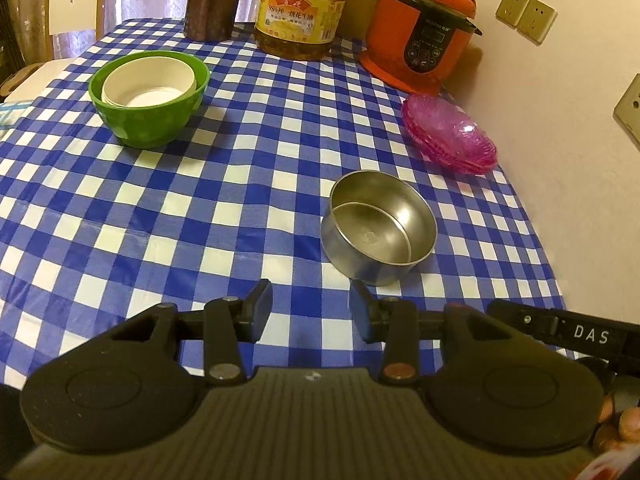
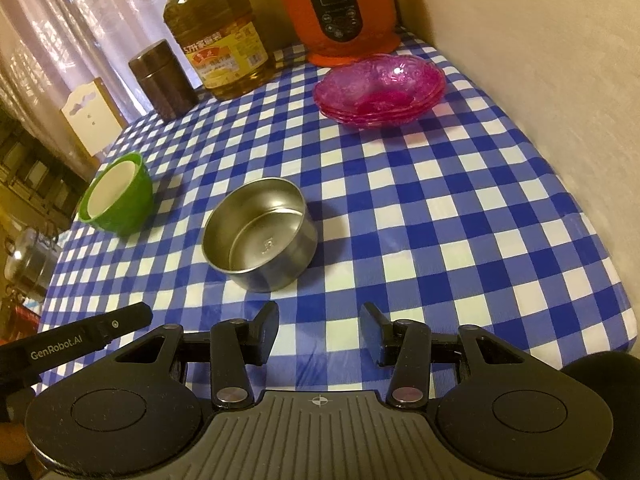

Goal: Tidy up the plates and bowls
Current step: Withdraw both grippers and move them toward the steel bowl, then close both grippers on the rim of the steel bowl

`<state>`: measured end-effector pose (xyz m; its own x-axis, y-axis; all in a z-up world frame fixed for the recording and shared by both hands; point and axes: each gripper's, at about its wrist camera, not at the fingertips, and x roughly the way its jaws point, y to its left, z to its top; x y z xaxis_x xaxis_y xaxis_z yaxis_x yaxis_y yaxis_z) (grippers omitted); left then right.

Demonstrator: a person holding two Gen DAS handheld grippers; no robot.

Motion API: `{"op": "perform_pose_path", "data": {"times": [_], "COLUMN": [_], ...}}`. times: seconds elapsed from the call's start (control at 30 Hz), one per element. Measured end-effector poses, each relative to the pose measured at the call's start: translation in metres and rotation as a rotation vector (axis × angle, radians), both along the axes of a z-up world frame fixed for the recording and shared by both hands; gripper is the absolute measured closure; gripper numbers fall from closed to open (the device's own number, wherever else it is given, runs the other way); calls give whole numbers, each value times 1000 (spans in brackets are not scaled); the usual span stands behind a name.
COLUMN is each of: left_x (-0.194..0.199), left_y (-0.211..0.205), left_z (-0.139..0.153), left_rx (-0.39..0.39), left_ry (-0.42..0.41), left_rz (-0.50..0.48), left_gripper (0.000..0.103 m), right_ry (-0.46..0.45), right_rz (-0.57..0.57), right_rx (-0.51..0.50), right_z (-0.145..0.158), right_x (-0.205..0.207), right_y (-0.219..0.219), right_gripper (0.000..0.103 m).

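The steel bowl (image 1: 378, 227) sits upright on the checked cloth (image 1: 160, 220), just ahead and right of my left gripper (image 1: 311, 312) and ahead-left of my right gripper (image 2: 319, 334), both part-open and empty, the left looking nearer.

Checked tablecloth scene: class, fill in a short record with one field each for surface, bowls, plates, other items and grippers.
surface: blue-and-white checked tablecloth
bowls: white bowl nested in green plastic bowl; steel bowls, one nested inside the other
plates: stack of pink translucent plates beside the wall
other items: orange electric cooker, cooking oil jug, brown canister
grippers: left gripper open, empty; right gripper open, empty
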<state>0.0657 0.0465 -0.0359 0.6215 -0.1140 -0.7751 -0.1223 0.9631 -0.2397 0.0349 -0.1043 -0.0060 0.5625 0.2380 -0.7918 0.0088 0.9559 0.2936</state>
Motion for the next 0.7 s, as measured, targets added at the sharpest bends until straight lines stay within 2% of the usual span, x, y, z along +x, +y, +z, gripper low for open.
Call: {"op": "perform_pose_path", "data": {"times": [0.7], "left_x": [54], "left_y": [-4], "left_z": [-21], "left_rx": [-49], "left_ry": [6], "left_rz": [16], "left_gripper": [65], "right_ry": [-14], "right_rz": [-9], "right_rx": [46], "right_z": [-17], "right_x": [55], "right_y": [-5], "right_gripper": [57]}}
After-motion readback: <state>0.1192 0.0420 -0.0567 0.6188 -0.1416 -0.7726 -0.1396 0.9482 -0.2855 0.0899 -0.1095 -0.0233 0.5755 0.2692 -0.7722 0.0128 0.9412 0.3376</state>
